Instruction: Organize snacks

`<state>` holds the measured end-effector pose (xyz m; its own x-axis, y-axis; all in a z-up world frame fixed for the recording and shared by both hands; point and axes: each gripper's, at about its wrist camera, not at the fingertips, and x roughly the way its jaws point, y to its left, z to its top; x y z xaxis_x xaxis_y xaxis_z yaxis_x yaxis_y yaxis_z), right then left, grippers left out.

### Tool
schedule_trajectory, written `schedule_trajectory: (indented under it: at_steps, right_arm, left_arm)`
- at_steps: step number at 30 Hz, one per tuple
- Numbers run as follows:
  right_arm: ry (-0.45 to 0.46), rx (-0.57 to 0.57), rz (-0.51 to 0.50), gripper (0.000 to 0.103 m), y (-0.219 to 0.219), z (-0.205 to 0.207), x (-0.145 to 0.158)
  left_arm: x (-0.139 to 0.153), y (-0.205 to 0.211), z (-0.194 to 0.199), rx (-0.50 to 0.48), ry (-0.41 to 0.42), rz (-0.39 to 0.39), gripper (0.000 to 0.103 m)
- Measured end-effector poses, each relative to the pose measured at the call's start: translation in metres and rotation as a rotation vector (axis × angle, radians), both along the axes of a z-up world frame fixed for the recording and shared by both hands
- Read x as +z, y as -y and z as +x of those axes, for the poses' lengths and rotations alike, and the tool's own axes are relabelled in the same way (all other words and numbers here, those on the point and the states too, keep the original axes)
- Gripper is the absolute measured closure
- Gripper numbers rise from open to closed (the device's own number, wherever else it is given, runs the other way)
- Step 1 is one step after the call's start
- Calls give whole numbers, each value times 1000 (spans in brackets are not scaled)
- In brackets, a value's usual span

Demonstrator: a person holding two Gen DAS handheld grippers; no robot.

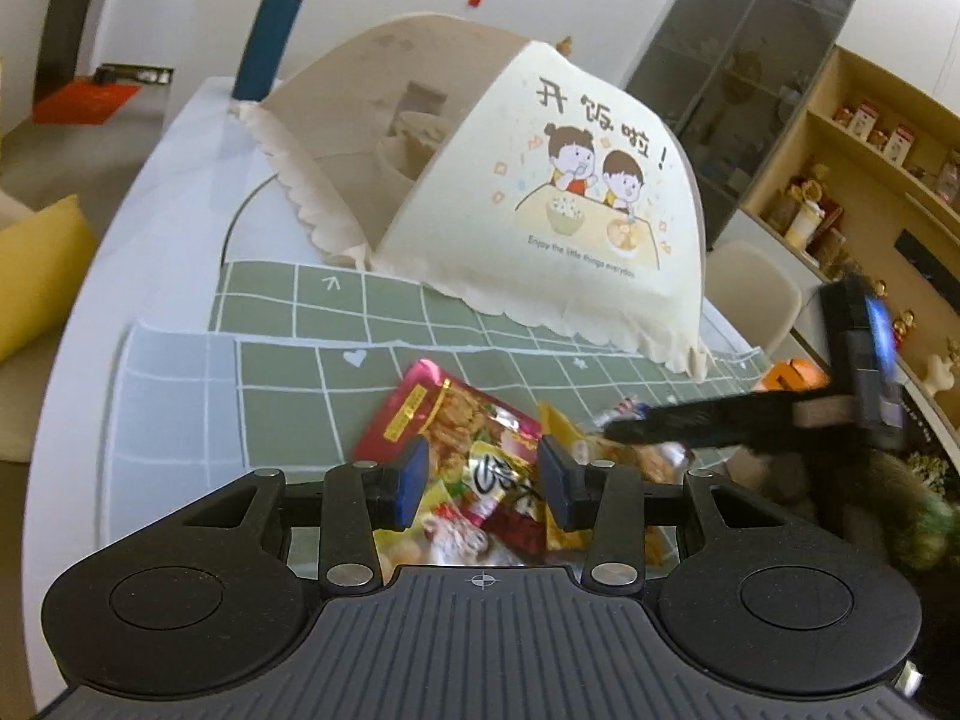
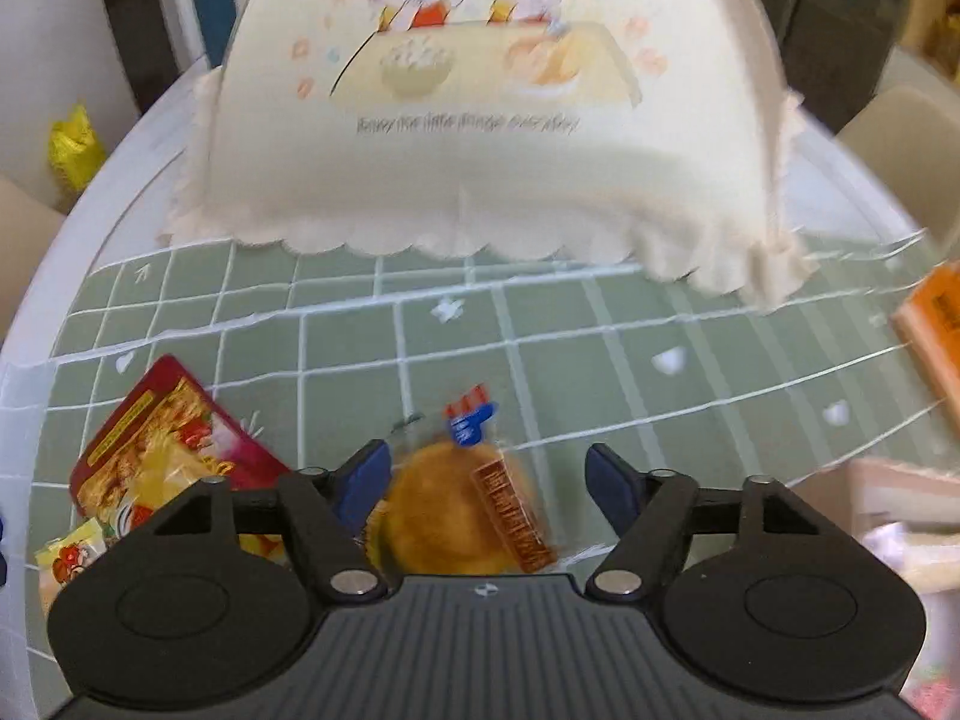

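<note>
While the cream food cover (image 2: 480,138) stands on the round white table (image 1: 180,192), all places are referred to it. The green grid mat (image 2: 540,360) lies before the cover. On the mat, nearer than the cover, lies the red snack packet (image 2: 156,450). Left gripper (image 1: 483,474): jaws partly apart over snack packets, gripping nothing visible. Right gripper (image 2: 486,480): jaws apart either side of the round wrapped pastry (image 2: 444,504), pads clear.

Cream fabric food cover (image 1: 540,192) with cartoon print stands on green grid mat (image 1: 288,372), on white round table (image 1: 180,180). Blue bottle (image 1: 270,36) upright behind cover. Yellow cushion (image 1: 42,264) off table at left. Orange box (image 2: 936,324) at mat's right edge. Wooden shelves (image 1: 870,138) with jars at right
</note>
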<state>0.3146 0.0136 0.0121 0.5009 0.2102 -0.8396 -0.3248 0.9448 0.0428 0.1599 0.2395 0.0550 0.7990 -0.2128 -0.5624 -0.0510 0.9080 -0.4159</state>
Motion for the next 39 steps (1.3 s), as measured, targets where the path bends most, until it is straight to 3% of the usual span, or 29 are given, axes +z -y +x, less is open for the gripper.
schedule_trajectory:
  at_steps: [2,4,8,12,20,22,24,29,31,35,37,39]
  right_arm:
    - [-33,40,40,52,1,-10,6]
    - [-29,128,12,55,-1,-32,12]
    - [-51,243,-15,55,8,-80,18]
    - [-68,296,-9,55,29,-135,22]
    - [-70,279,-8,55,84,-215,24]
    - [-49,275,-27,55,93,-226,25]
    - [-14,273,-65,54,97,-234,24]
    - [23,283,-72,51,95,-244,29]
    - [60,318,-47,49,86,-251,37]
    - [114,411,19,46,57,-269,54]
    - [85,481,87,44,33,-280,54]
    - [62,548,106,44,4,-295,46]
  left_arm:
    - [-7,2,14,-12,-1,-25,58]
    - [-13,9,27,-41,-8,-56,59]
    - [-18,43,38,-194,-73,-48,65]
    - [-24,74,2,-316,-121,8,69]
    - [-17,94,-83,-402,-161,-79,69]
    - [-7,91,-100,-397,-129,-69,69]
    - [4,77,-106,-317,-86,-36,68]
    - [6,21,-69,-20,-70,92,68]
    - [0,8,-47,25,-93,108,68]
    - [-11,12,-16,-32,-157,158,68]
    - [-11,24,-17,-86,-171,210,68]
    - [-9,32,-25,-163,-180,208,68]
